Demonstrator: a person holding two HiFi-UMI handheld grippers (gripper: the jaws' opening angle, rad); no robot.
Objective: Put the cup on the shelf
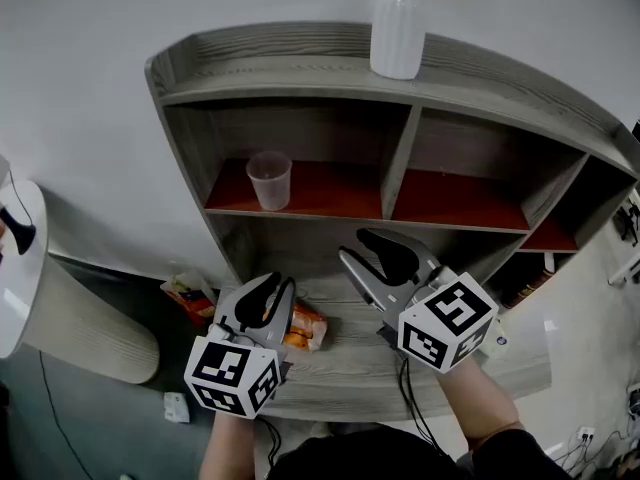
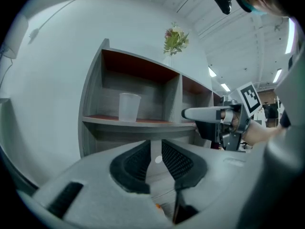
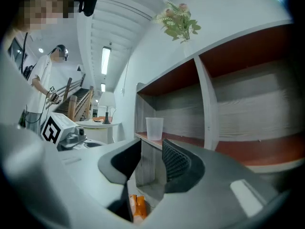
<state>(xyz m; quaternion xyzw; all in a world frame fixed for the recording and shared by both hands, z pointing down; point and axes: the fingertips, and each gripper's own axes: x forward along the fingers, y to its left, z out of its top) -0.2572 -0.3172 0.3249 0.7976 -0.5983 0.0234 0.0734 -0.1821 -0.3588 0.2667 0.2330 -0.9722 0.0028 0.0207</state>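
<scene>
Grey wooden shelf [image 1: 280, 68] against white wall [image 1: 80, 108]

Vase [image 1: 397, 30] top cut off at the edge; orange packet [image 1: 306, 328] half hidden behind left claw [image 1: 280, 284].

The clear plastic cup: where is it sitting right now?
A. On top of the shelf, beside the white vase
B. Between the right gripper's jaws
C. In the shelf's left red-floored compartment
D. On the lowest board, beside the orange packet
C: the clear plastic cup stands upright on the red floor of the left compartment of the grey wooden shelf.
</scene>
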